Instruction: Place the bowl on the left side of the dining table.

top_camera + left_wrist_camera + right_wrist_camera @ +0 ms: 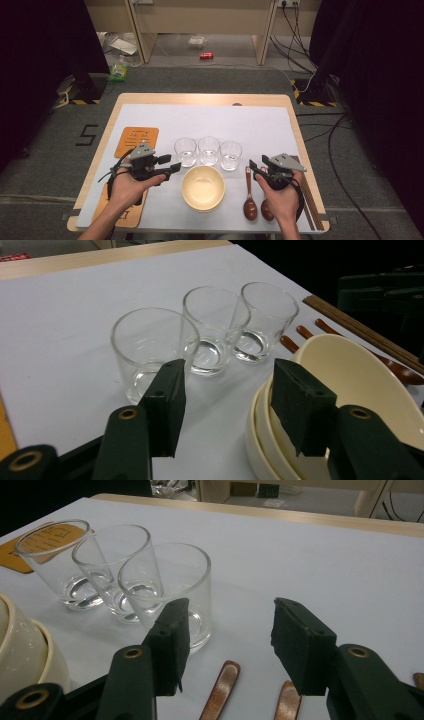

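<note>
Presently, high view: left gripper (167, 169) beside bowl stack (203, 187), right gripper (256, 169) over spoons (249, 197); jaws of both wide, empty.
Left gripper view: stacked bowl rims (260, 435) visible, nearest glass (150, 347) ahead; straddle one rim squarely.
Right gripper view: spoon handles (221, 685) below jaws; orange card (47, 545) behind glasses.

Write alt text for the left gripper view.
The left gripper has its two black jaws open with nothing between them, aimed between the nearest of three empty glasses on white paper and stacked cream bowls. Brown spoons and chopsticks lie beyond the bowls.
</note>
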A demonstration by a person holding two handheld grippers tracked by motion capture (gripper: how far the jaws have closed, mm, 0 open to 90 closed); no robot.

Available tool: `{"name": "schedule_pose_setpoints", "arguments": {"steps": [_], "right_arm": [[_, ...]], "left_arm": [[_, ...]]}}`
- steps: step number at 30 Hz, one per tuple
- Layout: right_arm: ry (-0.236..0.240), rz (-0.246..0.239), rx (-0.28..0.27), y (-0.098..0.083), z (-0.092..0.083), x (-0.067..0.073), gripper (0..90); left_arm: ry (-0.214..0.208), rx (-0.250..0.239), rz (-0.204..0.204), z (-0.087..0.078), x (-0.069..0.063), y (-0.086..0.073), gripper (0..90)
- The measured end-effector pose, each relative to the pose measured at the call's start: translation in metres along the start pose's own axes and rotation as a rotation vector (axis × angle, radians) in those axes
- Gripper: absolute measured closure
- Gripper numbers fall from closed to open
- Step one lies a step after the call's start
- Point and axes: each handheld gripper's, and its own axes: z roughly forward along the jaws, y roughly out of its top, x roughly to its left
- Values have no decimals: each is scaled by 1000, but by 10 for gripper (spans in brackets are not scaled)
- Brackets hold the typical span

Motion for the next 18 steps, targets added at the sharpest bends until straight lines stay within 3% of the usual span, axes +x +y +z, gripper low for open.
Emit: {"name": "schedule_pose_setpoints", "arguments": {"steps": [11,18], "right_arm": [[4,5,0,0,0,0,494],[2,8,1,0,-1,-1,493]], "left_arm": [[-49,30,36,10,-20,0,493],[-34,60,80,22,-27,-4,541]]}}
